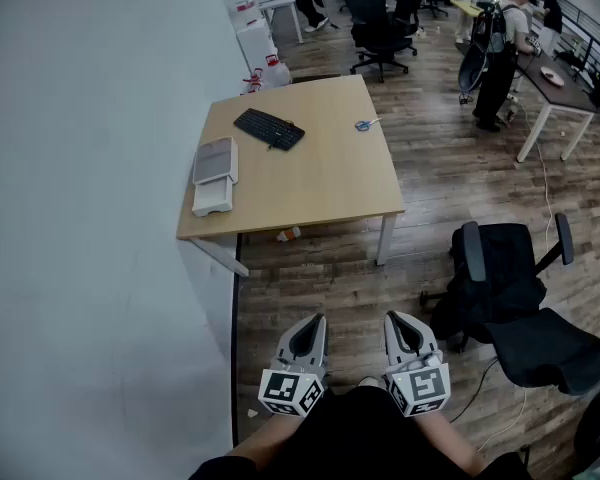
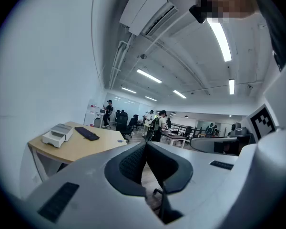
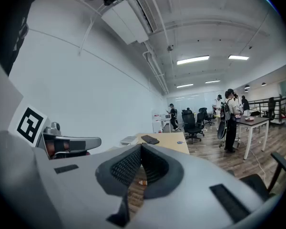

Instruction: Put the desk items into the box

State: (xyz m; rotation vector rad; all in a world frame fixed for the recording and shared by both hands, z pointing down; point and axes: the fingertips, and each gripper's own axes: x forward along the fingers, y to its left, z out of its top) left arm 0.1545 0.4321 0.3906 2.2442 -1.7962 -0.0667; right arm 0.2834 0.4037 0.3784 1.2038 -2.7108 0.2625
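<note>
A wooden desk [image 1: 320,178] stands a few steps ahead of me. On it lie a black keyboard [image 1: 269,128], small blue-handled scissors [image 1: 364,124] and a white box [image 1: 213,196] with a grey lid part at its left edge. My left gripper [image 1: 315,323] and right gripper [image 1: 393,320] hang side by side low in front of my body, far from the desk, both shut and empty. The left gripper view shows its jaws [image 2: 146,145] closed, with the box [image 2: 58,134] and keyboard [image 2: 87,134] beyond. In the right gripper view the gripper [image 3: 141,147] is closed too.
A white wall runs along the left. A black office chair [image 1: 510,298] stands close on my right. A small orange-and-white item [image 1: 289,234] lies on the floor under the desk's near edge. People, more chairs and another table [image 1: 565,88] fill the back of the room.
</note>
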